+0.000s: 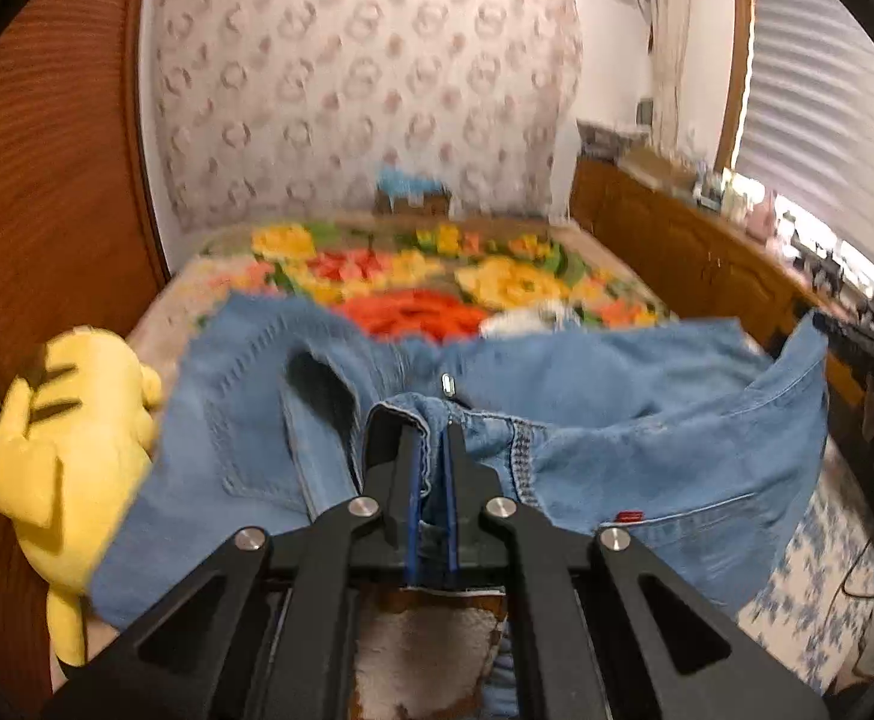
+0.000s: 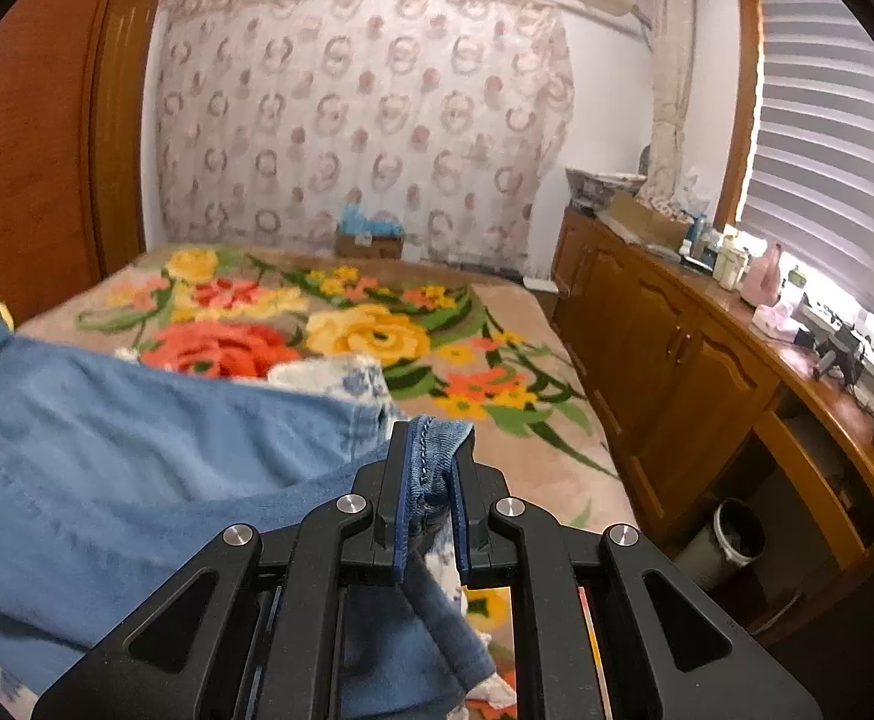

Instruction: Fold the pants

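Pants (image 1: 647,420) in both clamped grippers.

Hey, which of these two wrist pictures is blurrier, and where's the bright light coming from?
Left wrist view: blurrier, the jeans and floral blanket smeared, while the left claw stays sharp. Right wrist view: crisper blanket and cabinets. In both, glare enters through the window blinds at right, and fisheye bends the edges.

Left wrist view blurred throughout; small items on the countertop (image 1: 755,210) at right unreadable. Jeans (image 2: 137,456) cut off by lower left edge in right wrist view, legs unseen.
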Motion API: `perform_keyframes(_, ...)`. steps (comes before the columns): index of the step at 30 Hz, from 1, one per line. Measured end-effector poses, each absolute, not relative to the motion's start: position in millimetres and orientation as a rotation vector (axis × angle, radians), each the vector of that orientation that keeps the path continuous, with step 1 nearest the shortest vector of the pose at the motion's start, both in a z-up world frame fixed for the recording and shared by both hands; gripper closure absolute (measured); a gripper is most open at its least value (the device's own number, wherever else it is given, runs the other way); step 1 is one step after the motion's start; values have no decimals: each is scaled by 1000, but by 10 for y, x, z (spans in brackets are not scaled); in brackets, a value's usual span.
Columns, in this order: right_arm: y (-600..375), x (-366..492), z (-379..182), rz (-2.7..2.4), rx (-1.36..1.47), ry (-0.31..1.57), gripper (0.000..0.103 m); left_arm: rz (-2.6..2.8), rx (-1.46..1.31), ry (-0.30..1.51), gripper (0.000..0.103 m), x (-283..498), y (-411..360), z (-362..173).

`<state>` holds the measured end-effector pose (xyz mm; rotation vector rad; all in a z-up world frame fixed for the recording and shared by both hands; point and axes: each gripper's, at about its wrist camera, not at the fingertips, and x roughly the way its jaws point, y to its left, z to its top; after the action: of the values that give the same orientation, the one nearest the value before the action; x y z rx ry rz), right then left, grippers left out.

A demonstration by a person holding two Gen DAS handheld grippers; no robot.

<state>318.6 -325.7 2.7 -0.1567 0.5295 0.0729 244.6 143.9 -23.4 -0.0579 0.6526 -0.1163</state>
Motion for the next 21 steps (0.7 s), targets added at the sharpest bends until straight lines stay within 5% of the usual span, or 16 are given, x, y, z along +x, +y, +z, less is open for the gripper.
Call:
perform_keyframes(11,-3185,3337,550,53,-207,435,94,-41,-47,557,100,2844,1661,128)
perform_keyframes(21,-2964,4037,209,30,-269,529,94,-12,-18,622,99,3533,1636,-134)
